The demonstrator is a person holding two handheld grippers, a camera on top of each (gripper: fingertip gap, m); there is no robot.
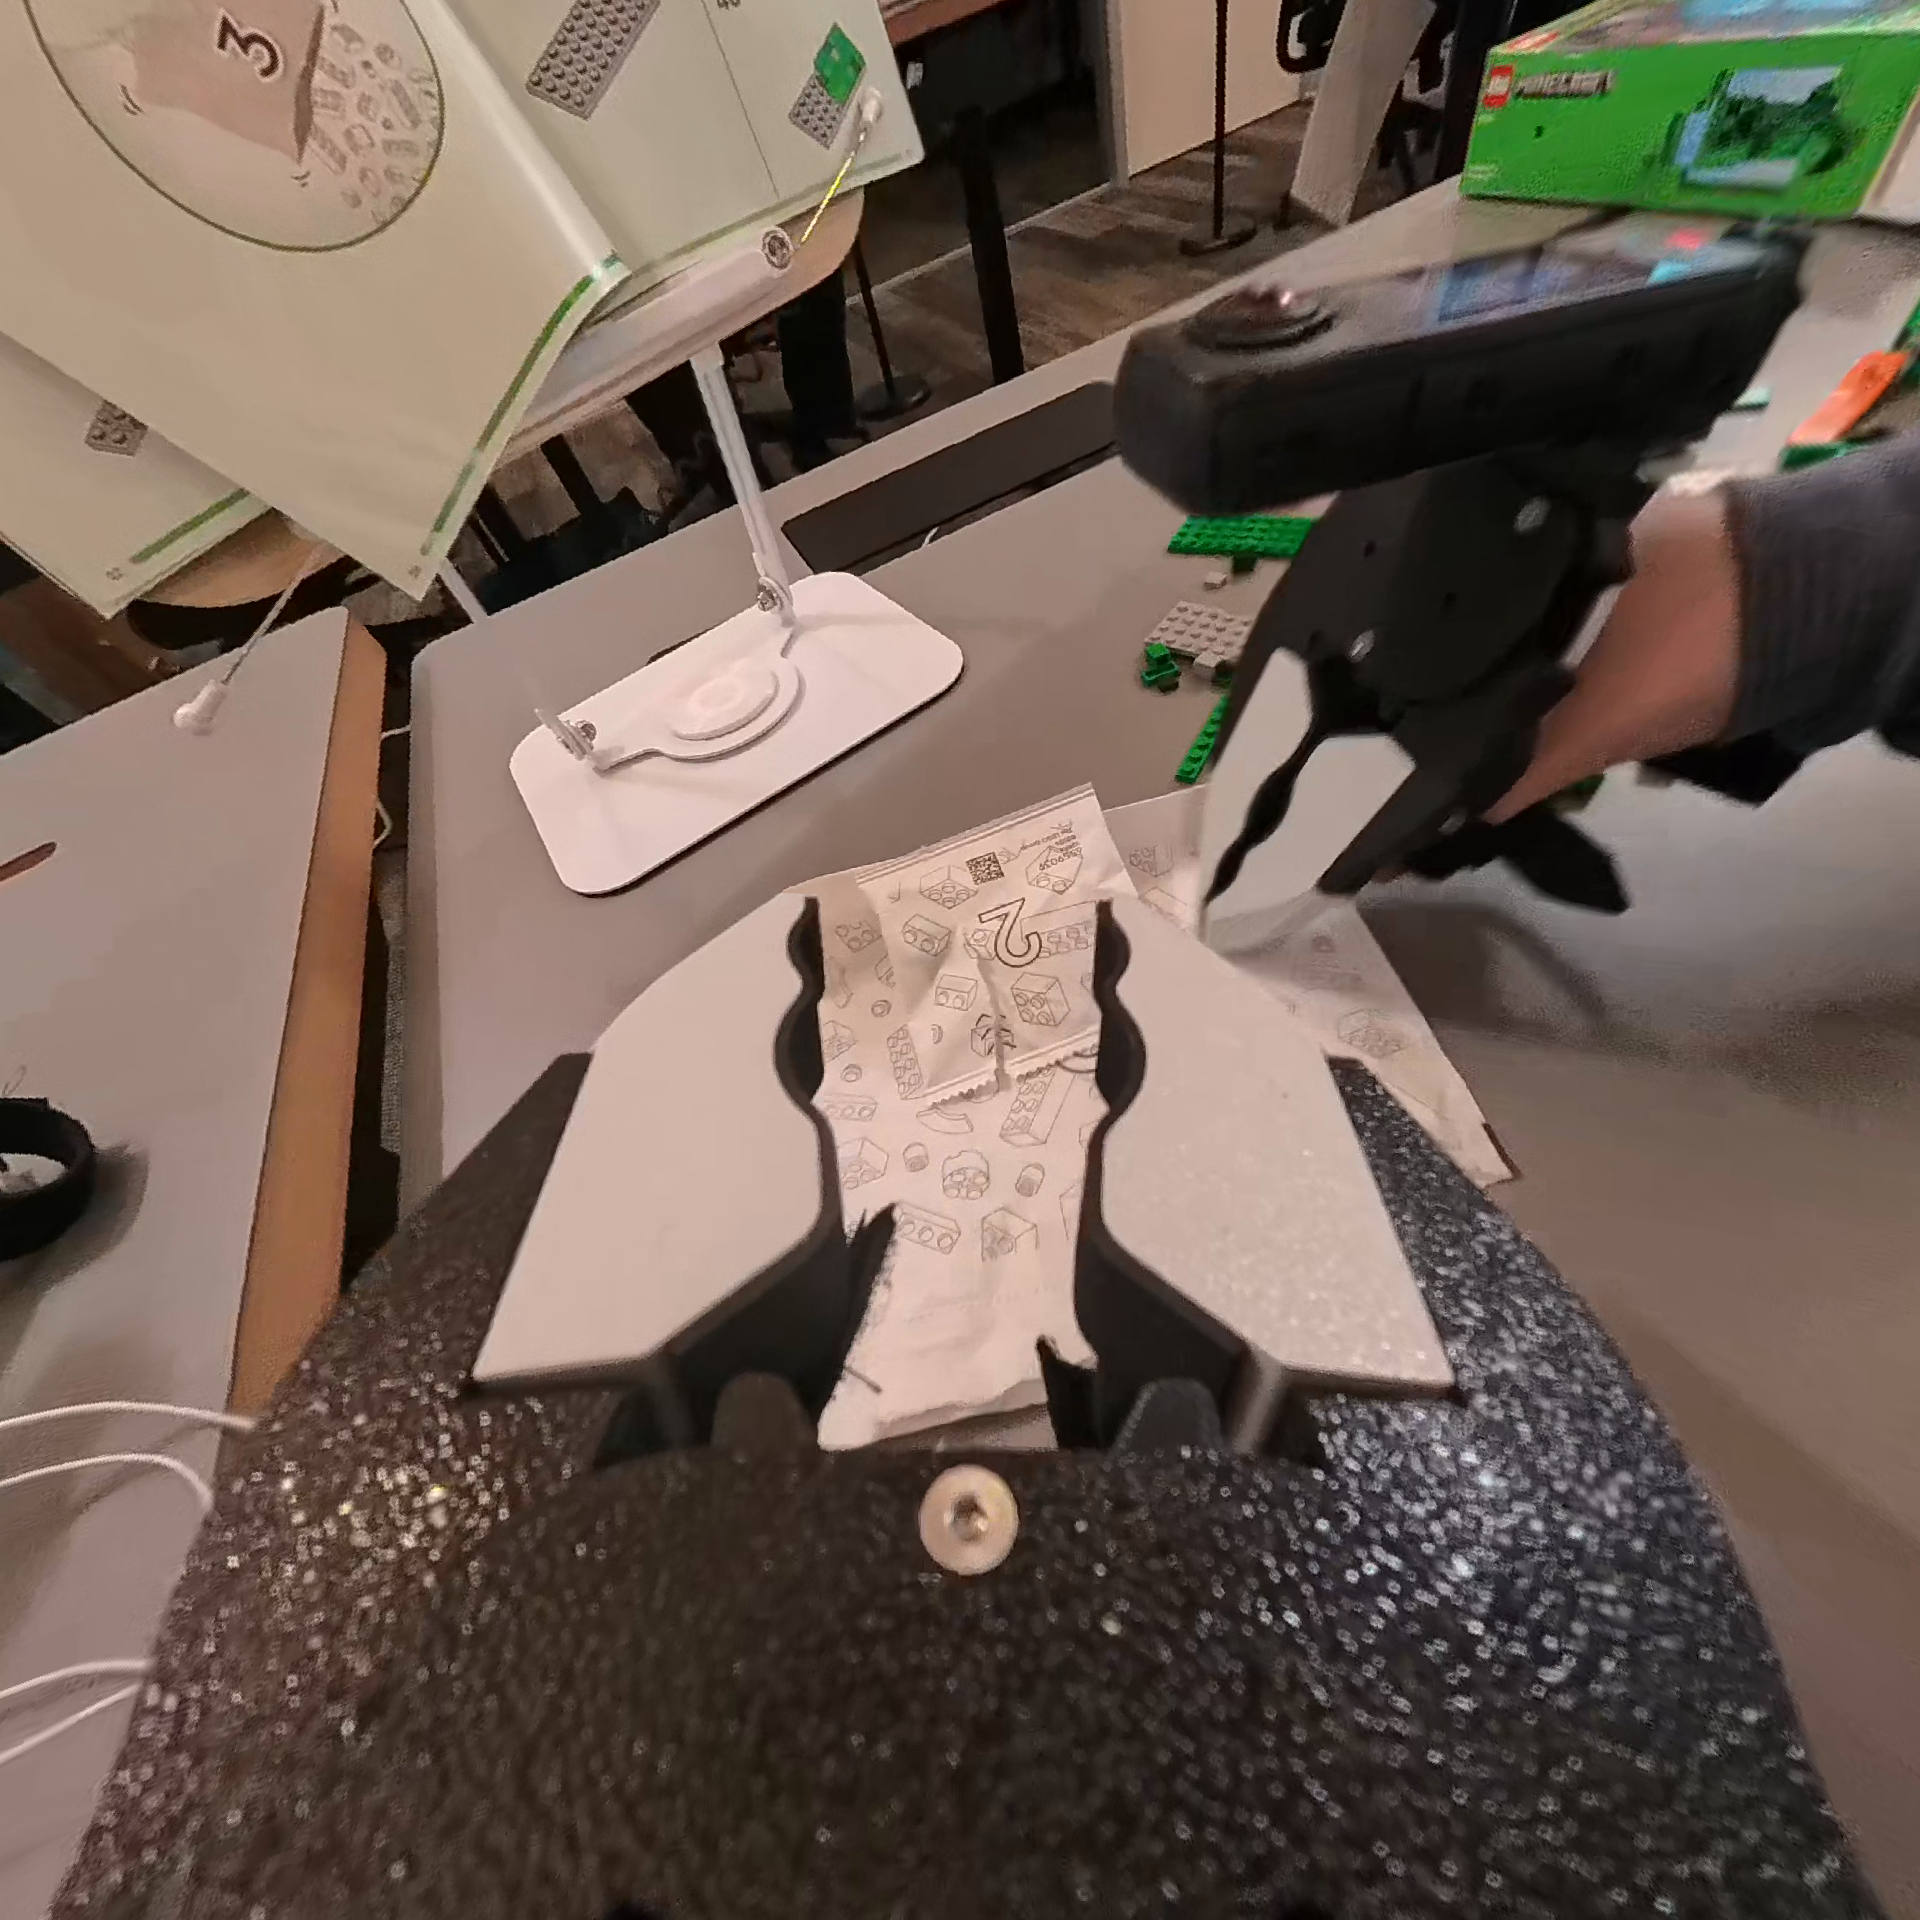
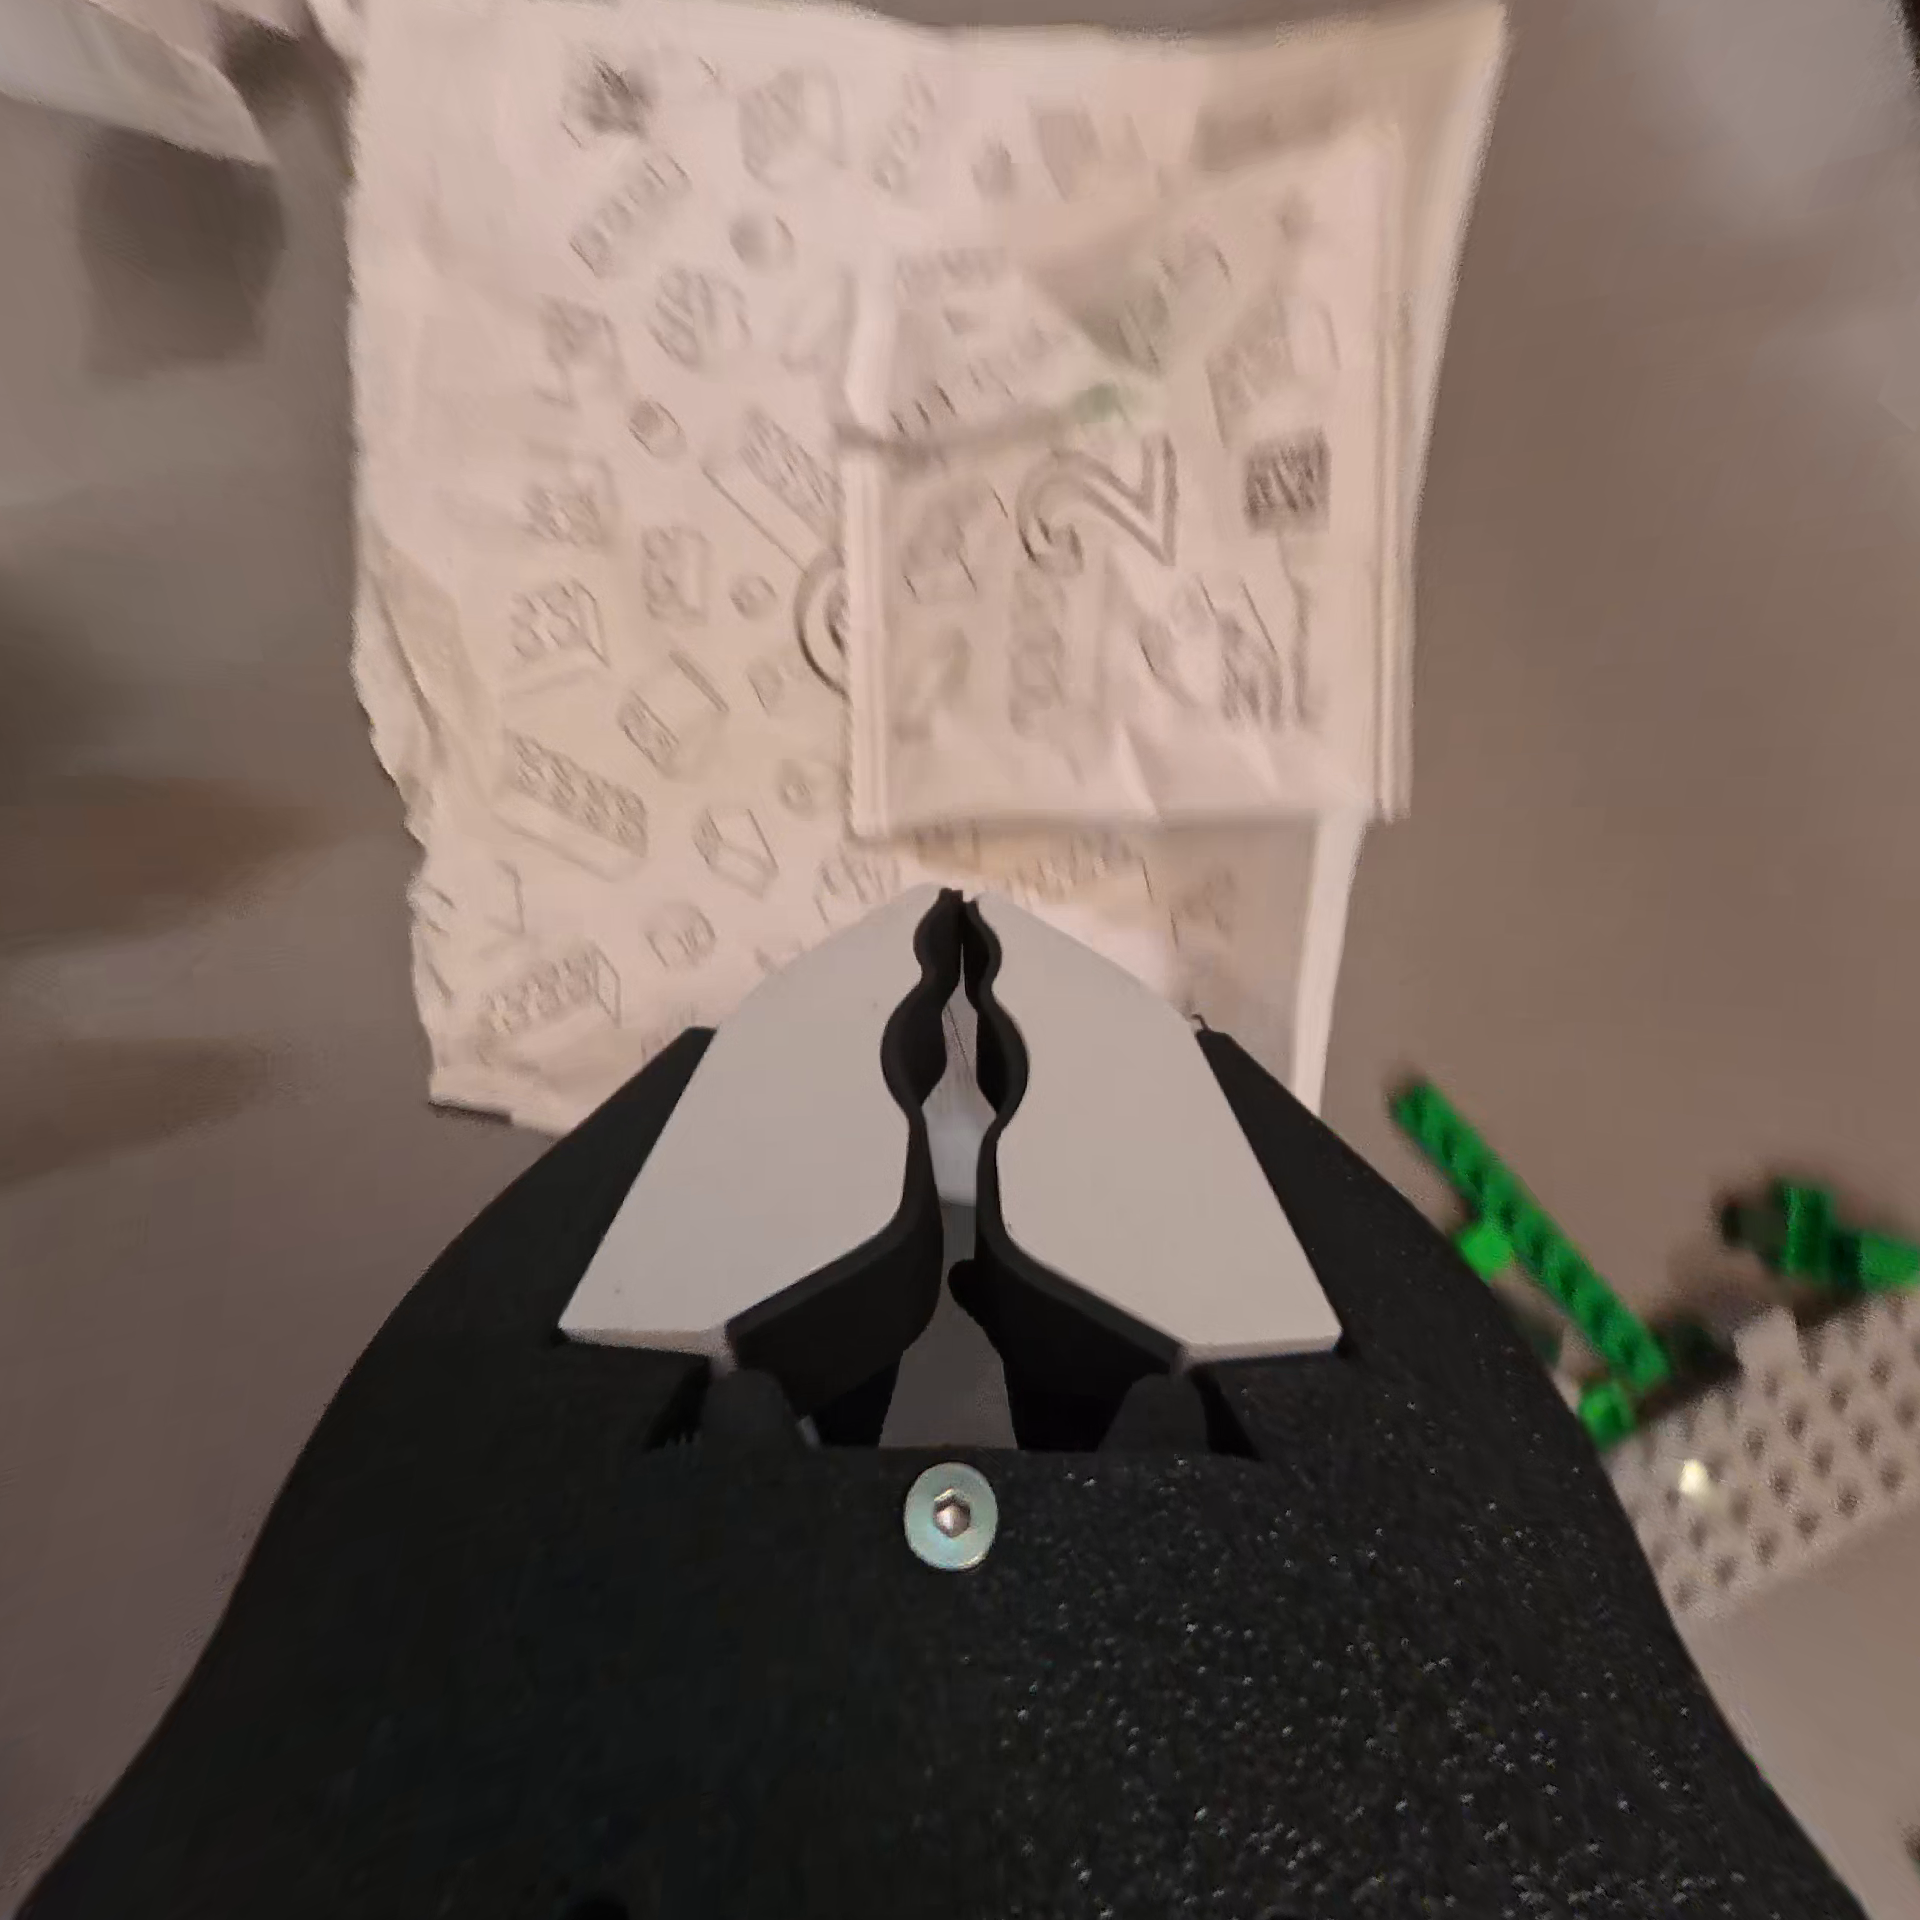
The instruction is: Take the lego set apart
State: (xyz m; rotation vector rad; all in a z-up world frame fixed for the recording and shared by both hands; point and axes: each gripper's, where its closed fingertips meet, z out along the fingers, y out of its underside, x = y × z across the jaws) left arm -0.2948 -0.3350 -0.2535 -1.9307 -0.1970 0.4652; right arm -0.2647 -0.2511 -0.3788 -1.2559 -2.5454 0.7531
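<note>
Grey tabletop point(image 1: 644, 831), seen along both tools; left gripper point(image 1: 961, 1039) has its fingers spread wide over a printed paper bag point(image 1: 966, 1132), which lies flat between them, apparently unpinched (whether the tips touch it cannot be told). Right gripper point(image 2: 954, 914) has its tips nearly together with nothing visibly between them, poised at the near edge of the paper bags point(image 2: 831, 582), probably to clear them aside. Lego pieces point(image 2: 1538, 1309), green bricks and a grey plate, lie well right of those fingers, untouched; dismantling is judged scarcely begun. Farther out stand a white stand point(image 1: 727, 727), holding an instruction booklet point(image 1: 312, 260), and the green set box point(image 1: 1683, 125).
</note>
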